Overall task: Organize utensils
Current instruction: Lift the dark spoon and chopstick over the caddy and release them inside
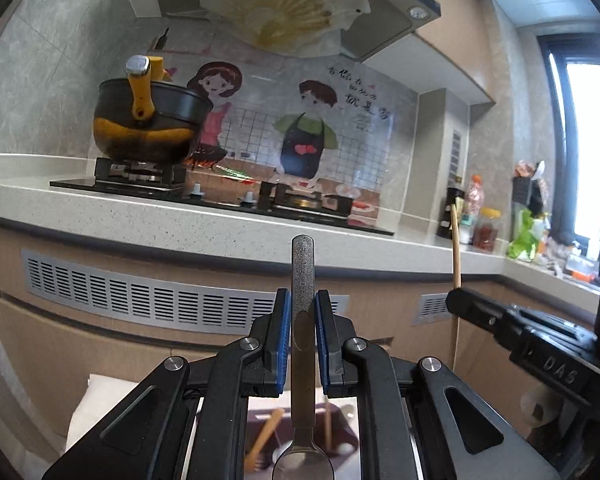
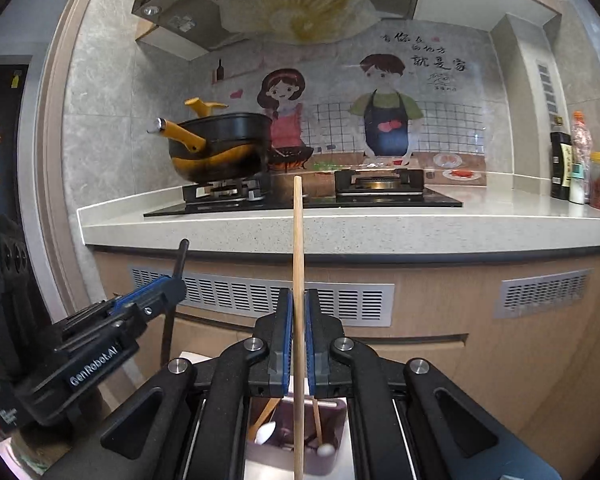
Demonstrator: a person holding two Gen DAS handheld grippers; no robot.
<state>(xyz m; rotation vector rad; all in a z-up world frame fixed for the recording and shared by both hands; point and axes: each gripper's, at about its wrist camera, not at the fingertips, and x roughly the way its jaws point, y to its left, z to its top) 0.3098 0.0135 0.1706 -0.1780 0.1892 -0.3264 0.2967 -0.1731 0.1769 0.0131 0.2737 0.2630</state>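
Note:
My left gripper [image 1: 302, 304] is shut on a metal spoon [image 1: 302, 280], held upright with its textured handle up and its bowl down near the bottom edge. My right gripper [image 2: 298, 304] is shut on a wooden chopstick [image 2: 298, 240], held upright. Below both grippers sits a purple utensil holder [image 2: 336, 440] with several utensils in it; it also shows in the left wrist view [image 1: 340, 436]. The right gripper shows in the left wrist view [image 1: 458, 298] with the chopstick [image 1: 455, 248]. The left gripper shows in the right wrist view [image 2: 172, 284], holding the spoon.
A speckled countertop [image 2: 340, 228] with a black gas hob [image 2: 300, 200] runs ahead. A black and yellow pot [image 2: 220, 148] stands on the left burner. Bottles and jars [image 2: 580, 168] stand at the right. Cabinet fronts with vent grilles [image 2: 260, 296] lie below.

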